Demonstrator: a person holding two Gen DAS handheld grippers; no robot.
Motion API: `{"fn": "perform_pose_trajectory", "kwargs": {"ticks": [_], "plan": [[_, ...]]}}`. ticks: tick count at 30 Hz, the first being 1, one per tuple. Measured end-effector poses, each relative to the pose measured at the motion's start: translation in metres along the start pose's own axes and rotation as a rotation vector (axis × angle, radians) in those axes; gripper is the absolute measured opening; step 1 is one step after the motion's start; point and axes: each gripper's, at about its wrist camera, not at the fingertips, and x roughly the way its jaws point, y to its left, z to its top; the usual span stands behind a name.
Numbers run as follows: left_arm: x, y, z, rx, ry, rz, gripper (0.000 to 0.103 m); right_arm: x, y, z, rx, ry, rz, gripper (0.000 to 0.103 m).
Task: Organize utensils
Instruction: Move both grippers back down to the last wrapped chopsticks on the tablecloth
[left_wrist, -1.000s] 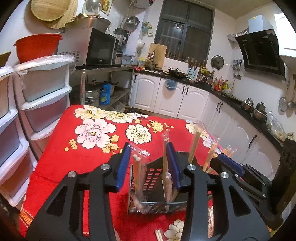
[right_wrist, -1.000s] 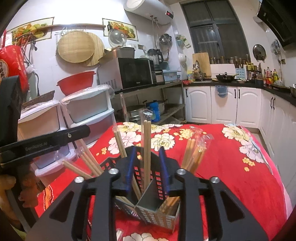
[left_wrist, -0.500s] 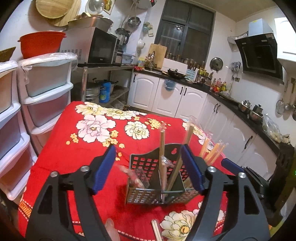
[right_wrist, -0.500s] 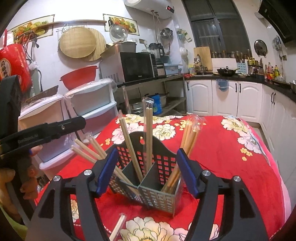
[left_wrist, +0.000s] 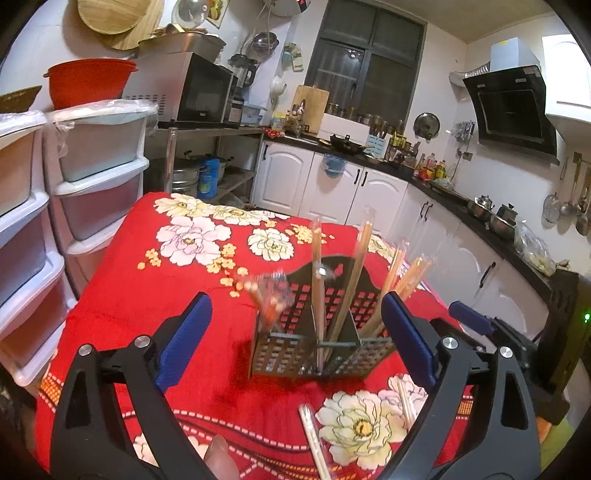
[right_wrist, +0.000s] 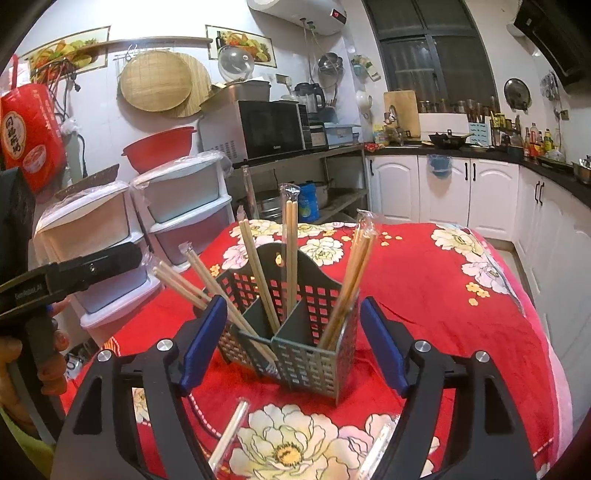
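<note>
Both grippers, left (left_wrist: 295, 336) & right (right_wrist: 291, 343), jaws just opened wide, empty, perforated caddy (right_wrist: 295, 339) w/ wrapped chopsticks (right_wrist: 291, 251) ahead, loose pairs (left_wrist: 314, 439) on red cloth (right_wrist: 443, 295), leftmost bundle (left_wrist: 269, 299) blurred.

You are working in a home kitchen. White cabinets (left_wrist: 354, 192) are running under a dark counter (left_wrist: 436, 182) along the far and right walls, with a wok (left_wrist: 347, 142) sitting on it and a range hood (left_wrist: 511, 109) hanging at the right. A microwave (right_wrist: 269, 127) is sitting on a metal shelf at the far left, near stacked plastic drawers (right_wrist: 184, 206), and a water heater (right_wrist: 299, 11) is hanging above. A red floral cloth (right_wrist: 443, 288) is covering the near table.
</note>
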Motion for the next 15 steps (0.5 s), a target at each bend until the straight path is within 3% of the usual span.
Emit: {"fn": "perform_pose_trajectory", "kwargs": {"ticks": [15], "plan": [[-0.003,0.003,-0.048,0.016,0.084,0.016,0.084,-0.019,0.002,-0.031,-0.041,0.072,-0.005,0.074]]}}
